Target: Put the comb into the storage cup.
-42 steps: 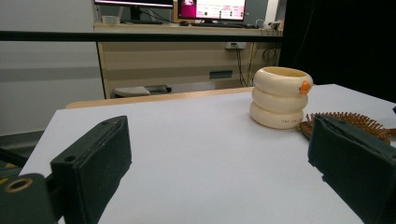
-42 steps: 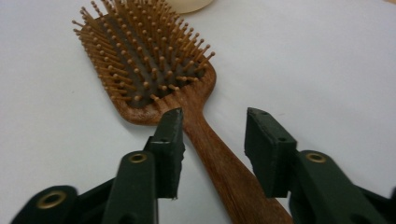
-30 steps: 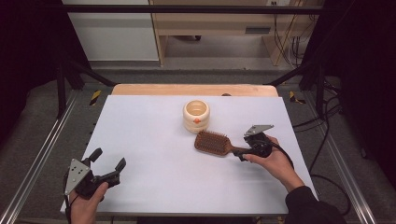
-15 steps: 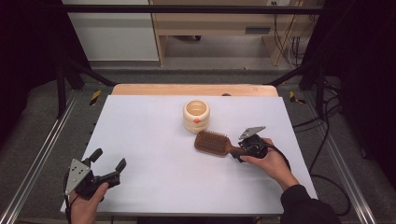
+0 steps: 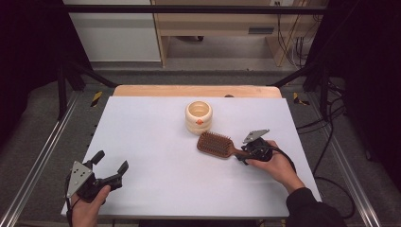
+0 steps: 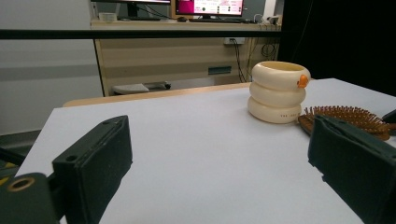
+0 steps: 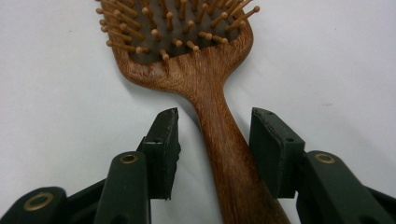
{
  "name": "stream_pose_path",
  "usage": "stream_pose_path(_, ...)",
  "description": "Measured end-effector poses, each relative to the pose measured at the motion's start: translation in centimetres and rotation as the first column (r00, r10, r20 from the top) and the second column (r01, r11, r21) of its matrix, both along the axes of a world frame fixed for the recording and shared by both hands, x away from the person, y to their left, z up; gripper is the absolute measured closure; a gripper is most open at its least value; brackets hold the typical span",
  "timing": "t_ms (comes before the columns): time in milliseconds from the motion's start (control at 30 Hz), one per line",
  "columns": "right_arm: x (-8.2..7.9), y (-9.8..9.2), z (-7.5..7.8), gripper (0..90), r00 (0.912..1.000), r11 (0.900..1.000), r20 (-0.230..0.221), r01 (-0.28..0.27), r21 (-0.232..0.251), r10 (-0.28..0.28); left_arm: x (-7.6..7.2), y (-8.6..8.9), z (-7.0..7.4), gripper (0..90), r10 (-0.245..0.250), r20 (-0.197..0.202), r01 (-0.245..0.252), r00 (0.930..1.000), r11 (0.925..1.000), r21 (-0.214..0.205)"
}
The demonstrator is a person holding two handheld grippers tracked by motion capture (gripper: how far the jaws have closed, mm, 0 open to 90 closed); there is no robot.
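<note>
- While my right gripper [image 7: 214,135] sits low over the hairbrush [image 5: 218,144], its two fingers [image 7: 163,144] stand apart, one on each side of the wooden handle, with a gap showing on the left side; on the right side I cannot tell whether the pad touches the wood.
- The hairbrush lies flat on the white surface [image 5: 156,137], bristles up, just in front of the cream ringed cup [image 5: 198,116] on the near side and apart from it.
- Its long axis runs from the paddle head, which is the end nearer the cup, out to the handle end, which points away from the cup toward my right hand [image 5: 276,163].
- In the right gripper view the handle runs up between the fingers and the head lies straight ahead of them, so the fingers are square across the handle, near the neck.
- I judge the coming move to be a plain closing on the handle; the right hand is clearly the nearer one.
- My left gripper [image 5: 109,166] rests far from the cup toward the surface's near left corner, its fingers wide apart and empty, aimed toward the cup and brush.
</note>
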State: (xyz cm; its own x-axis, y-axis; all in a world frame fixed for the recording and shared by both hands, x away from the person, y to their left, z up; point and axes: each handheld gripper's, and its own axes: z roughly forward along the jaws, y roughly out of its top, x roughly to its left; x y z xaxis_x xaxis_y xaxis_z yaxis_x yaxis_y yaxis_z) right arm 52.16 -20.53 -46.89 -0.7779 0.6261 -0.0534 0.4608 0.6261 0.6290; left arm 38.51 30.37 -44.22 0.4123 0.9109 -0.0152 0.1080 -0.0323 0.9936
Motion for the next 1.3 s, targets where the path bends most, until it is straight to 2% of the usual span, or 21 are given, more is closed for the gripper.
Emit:
stream_pose_path(300,-0.3,0.3,0.1,51.4,0.9999,0.9999,-0.003,-0.016,-0.001,0.016,0.0,-0.1,0.0,6.5,-0.002,-0.001,0.002,1.0000,1.0000,0.002)
stream_pose_path(433,0.0,0.7,-0.1,53.4,0.9999,0.9999,-0.008,-0.013,0.005,0.013,0.0,-0.2,0.0,6.5,-0.004,-0.002,0.004,1.0000,1.0000,0.006)
stream_pose_path(500,0.0,0.7,0.0,57.5,0.9998,0.9998,-0.006,-0.020,-0.002,0.020,0.0,-0.2,0.0,6.5,-0.005,-0.001,0.005,1.0000,1.0000,0.005)
stream_pose_path(600,-0.4,0.6,0.1,70.3,0.9987,0.9987,-0.011,-0.050,-0.006,0.050,0.0,-0.2,0.0,6.6,-0.004,-0.002,0.004,1.0000,1.0000,0.005)
stream_pose_path(633,-0.5,0.6,0.1,70.7,0.9975,0.9974,-0.004,-0.071,-0.015,0.071,0.0,-0.2,0.0,6.6,-0.004,-0.002,0.004,1.0000,1.0000,0.005)
stream_pose_path(733,-1.0,0.8,0.1,70.8,0.9965,0.9963,0.001,-0.084,-0.021,0.084,0.0,-0.2,0.0,6.6,-0.006,-0.002,0.006,1.0000,1.0000,0.007)
stream_pose_path(933,-2.1,1.1,0.2,71.1,0.9995,0.9991,-0.014,-0.029,-0.030,0.029,0.0,-0.3,0.0,6.6,-0.007,-0.001,0.007,1.0000,0.9999,0.013)
stream_pose_path(1133,-3.1,1.1,0.4,71.0,0.9992,0.9991,-0.039,0.002,-0.042,-0.003,0.0,-0.4,0.0,6.6,-0.008,0.000,0.008,1.0000,0.9998,0.016)
stream_pose_path(1300,-3.2,1.3,0.5,70.9,0.9980,0.9982,-0.058,0.021,-0.056,-0.024,0.0,-0.4,0.0,6.6,-0.009,-0.002,0.009,1.0000,0.9997,0.021)
